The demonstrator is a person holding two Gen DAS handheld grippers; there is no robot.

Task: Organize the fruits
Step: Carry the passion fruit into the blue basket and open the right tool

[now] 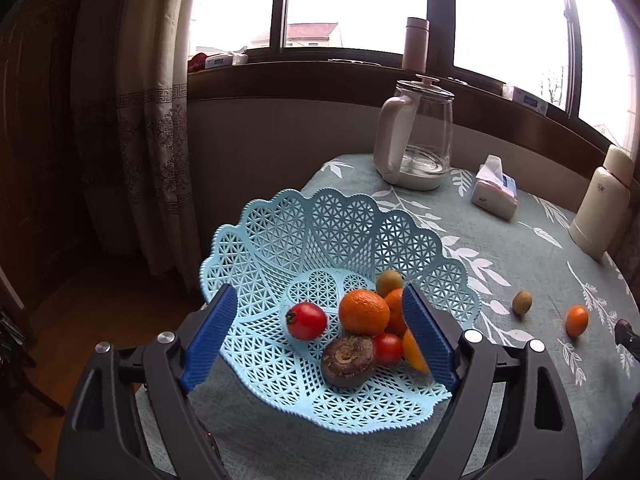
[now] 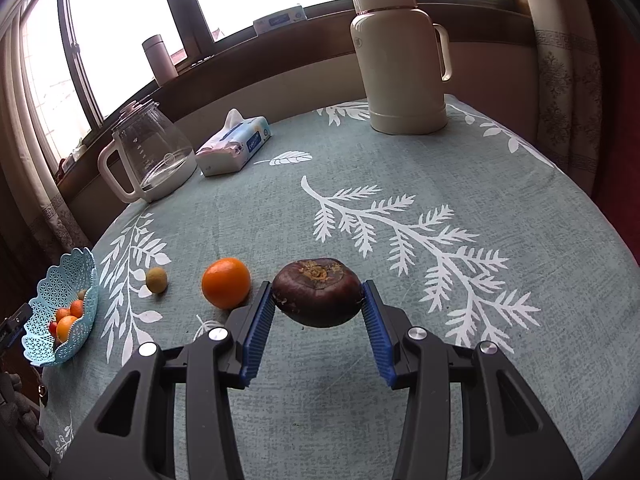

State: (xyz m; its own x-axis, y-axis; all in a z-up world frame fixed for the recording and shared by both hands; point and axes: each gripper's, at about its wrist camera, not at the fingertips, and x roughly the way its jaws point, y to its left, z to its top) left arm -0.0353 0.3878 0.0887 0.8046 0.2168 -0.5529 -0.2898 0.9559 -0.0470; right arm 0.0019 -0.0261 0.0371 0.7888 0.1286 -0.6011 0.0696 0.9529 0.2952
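Left tongs (image 1: 320,336) spread wide and empty; right tongs (image 2: 318,308) clamped on something, blue pads (image 2: 258,334) pressing.

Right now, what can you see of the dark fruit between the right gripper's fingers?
The dark purple-brown round fruit is squat and smooth-skinned, with a rough tan stem scar on top. It sits upright between the right gripper's blue ribbed fingers, which press both its sides. A shadow on the grey-green leaf-print tablecloth below suggests it is lifted clear.

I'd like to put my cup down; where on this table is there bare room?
Bare cloth lies between the thermos and the right gripper, and between tissue pack and orange. The basket is crowded with fruit.
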